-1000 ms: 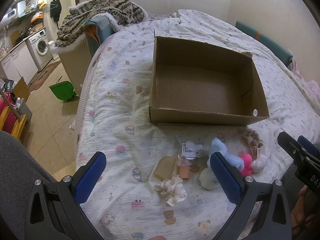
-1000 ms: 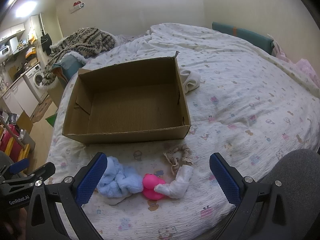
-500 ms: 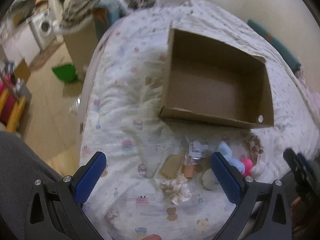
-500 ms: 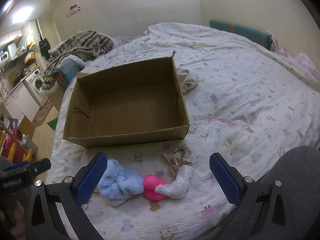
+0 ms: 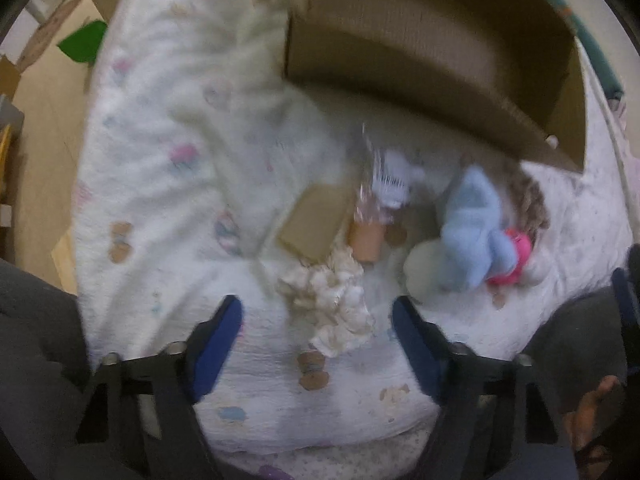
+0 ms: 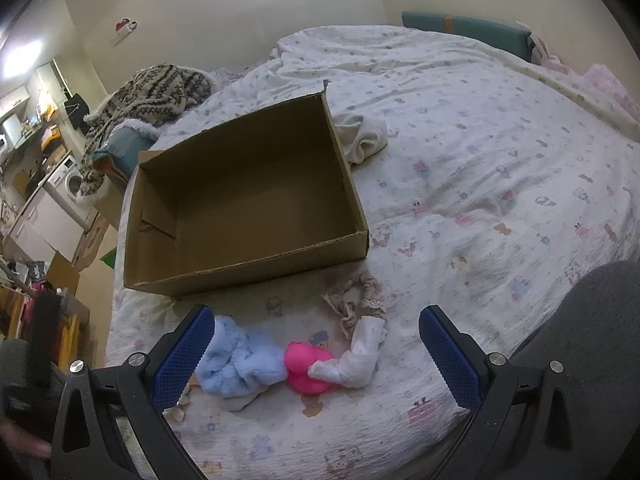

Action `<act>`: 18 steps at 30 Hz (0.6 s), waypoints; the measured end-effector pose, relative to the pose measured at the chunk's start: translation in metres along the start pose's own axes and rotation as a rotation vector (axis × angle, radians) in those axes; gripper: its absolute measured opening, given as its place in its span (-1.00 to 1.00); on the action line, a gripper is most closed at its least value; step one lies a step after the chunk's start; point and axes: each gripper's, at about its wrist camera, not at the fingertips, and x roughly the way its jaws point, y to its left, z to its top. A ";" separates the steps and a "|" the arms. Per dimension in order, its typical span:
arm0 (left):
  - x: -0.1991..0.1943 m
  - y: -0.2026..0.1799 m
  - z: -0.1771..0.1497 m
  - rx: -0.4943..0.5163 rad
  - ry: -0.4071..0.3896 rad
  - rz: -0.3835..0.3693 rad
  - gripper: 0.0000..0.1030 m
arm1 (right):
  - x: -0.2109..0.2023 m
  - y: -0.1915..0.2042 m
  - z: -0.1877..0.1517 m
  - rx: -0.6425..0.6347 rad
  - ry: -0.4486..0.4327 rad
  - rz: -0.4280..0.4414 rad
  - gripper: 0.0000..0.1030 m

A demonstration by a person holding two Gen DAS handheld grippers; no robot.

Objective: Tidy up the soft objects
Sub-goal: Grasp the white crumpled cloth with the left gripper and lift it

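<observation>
An empty cardboard box (image 6: 248,200) lies open on the bed, also in the blurred left wrist view (image 5: 420,64). In front of it lie soft things: a cream scrunchie (image 5: 332,300), a light blue plush (image 5: 472,224) (image 6: 236,364), a pink toy (image 5: 514,256) (image 6: 306,366), a white cloth (image 6: 360,360) and a beige lace scrunchie (image 6: 356,304). My left gripper (image 5: 318,340) is open, low over the bed, with the cream scrunchie just ahead between its fingers. My right gripper (image 6: 316,356) is open, with the blue plush, pink toy and white cloth between its fingers.
A tan card (image 5: 312,224), a small orange tube (image 5: 366,240) and a white barcode tag (image 5: 390,180) lie by the scrunchie. A white cloth (image 6: 360,136) lies behind the box. The bed edge drops to the floor at the left (image 5: 44,160). A patterned blanket (image 6: 152,92) lies far left.
My left gripper has dropped and moved forward toward the cream scrunchie, its fingers now closer together. My right gripper has barely moved.
</observation>
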 end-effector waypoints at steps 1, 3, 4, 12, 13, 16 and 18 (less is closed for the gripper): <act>0.005 0.000 -0.001 -0.002 0.009 -0.002 0.21 | 0.000 0.000 0.000 0.000 0.002 0.001 1.00; 0.012 -0.003 -0.003 0.014 0.012 0.001 0.04 | 0.000 -0.001 0.000 0.001 0.003 0.003 1.00; 0.015 -0.004 -0.005 0.025 0.012 0.016 -0.16 | 0.001 -0.001 0.000 0.001 0.002 0.003 1.00; -0.018 0.011 -0.030 0.037 -0.051 0.012 -0.80 | 0.003 -0.001 0.002 0.009 0.019 0.028 1.00; -0.029 0.013 -0.034 0.034 -0.069 0.015 -0.80 | 0.003 -0.002 0.004 0.018 0.023 0.051 1.00; -0.065 0.018 -0.040 0.039 -0.148 0.040 -0.81 | 0.011 -0.008 0.009 0.062 0.102 0.153 1.00; -0.087 0.019 -0.041 0.047 -0.198 0.061 -0.81 | 0.018 -0.009 0.010 0.084 0.169 0.225 1.00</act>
